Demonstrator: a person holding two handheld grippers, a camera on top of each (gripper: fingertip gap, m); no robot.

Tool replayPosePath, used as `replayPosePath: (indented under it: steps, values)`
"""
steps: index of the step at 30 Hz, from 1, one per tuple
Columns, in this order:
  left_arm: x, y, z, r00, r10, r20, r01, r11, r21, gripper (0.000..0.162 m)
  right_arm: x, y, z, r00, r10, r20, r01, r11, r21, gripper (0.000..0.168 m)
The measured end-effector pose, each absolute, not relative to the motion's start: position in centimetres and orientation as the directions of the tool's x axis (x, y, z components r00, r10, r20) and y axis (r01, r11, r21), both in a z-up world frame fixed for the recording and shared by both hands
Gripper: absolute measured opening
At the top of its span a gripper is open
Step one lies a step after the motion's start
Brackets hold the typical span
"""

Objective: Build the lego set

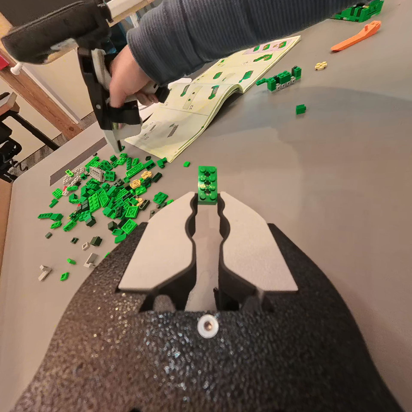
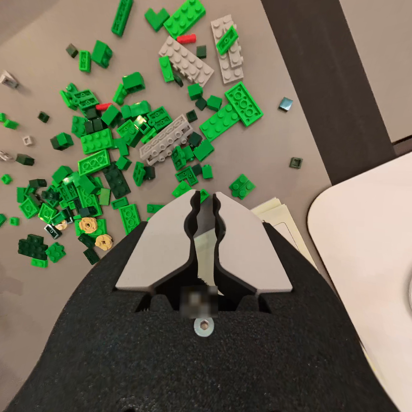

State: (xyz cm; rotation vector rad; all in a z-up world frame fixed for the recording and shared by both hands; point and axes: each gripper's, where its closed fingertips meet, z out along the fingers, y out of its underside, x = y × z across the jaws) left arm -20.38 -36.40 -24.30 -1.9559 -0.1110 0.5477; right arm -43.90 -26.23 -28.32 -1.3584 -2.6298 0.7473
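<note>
My left gripper [image 1: 207, 197] is shut on a green 2x4 plate [image 1: 207, 182], held by one end above the grey table [image 1: 301, 200], studs facing me. My right gripper [image 2: 205, 196] points down at the near edge of a pile of loose green, grey and tan pieces [image 2: 124, 142]. Its jaws stand a narrow gap apart, and a small green piece [image 2: 204, 194] shows in that gap; I cannot tell if it is gripped. In the left wrist view the right gripper [image 1: 119, 146], held by a hand [image 1: 127, 75], has its tips at the table by the pile [image 1: 107, 196].
An open instruction booklet [image 1: 200, 107] lies behind the pile. A small green and grey partial build [image 1: 281, 80], a lone green brick [image 1: 301, 109], a tan round piece [image 1: 321, 65], an orange brick separator [image 1: 354, 38] and a larger green build [image 1: 361, 11] lie farther right. A white rounded surface [image 2: 361, 245] is at the right. The tips of one gripper are about 25 cm away from the tips of the other. Measured from the fingertips, the lone green brick [image 1: 301, 109] is 20 cm or so from the left gripper and 30 cm from the right.
</note>
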Motion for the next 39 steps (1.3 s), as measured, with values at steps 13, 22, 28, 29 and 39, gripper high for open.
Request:
replayPosePath:
  steps: [13,22,28,29,39]
  values:
    - [-20.3,-36.4,-24.3,0.891,0.313,-0.327,-0.168,-0.442,-0.881,0.016,-45.6,-21.9,-27.3,-0.539,0.842,-0.028,0.716,0.441,-0.541,0.010]
    - [-20.4,-36.4,-24.1,0.892,0.320,-0.320,-0.164,-0.430,-0.888,0.016,-46.0,-24.2,-27.5,-0.605,0.795,0.033,0.660,0.524,-0.538,0.011]
    - [-20.4,-36.4,-24.1,0.892,0.319,-0.321,-0.165,-0.430,-0.887,0.016,-45.9,-24.8,-27.4,-0.619,0.784,0.047,0.648,0.543,-0.534,0.012]
    - [-20.4,-36.4,-24.1,0.892,0.319,-0.321,-0.165,-0.430,-0.887,0.016,-46.0,-24.9,-27.2,-0.617,0.785,0.052,0.643,0.542,-0.542,0.012]
    - [-20.4,-36.4,-24.1,0.891,0.321,-0.321,-0.166,-0.428,-0.888,0.016,-45.8,-25.0,-27.1,-0.633,0.772,0.062,0.640,0.567,-0.518,0.012]
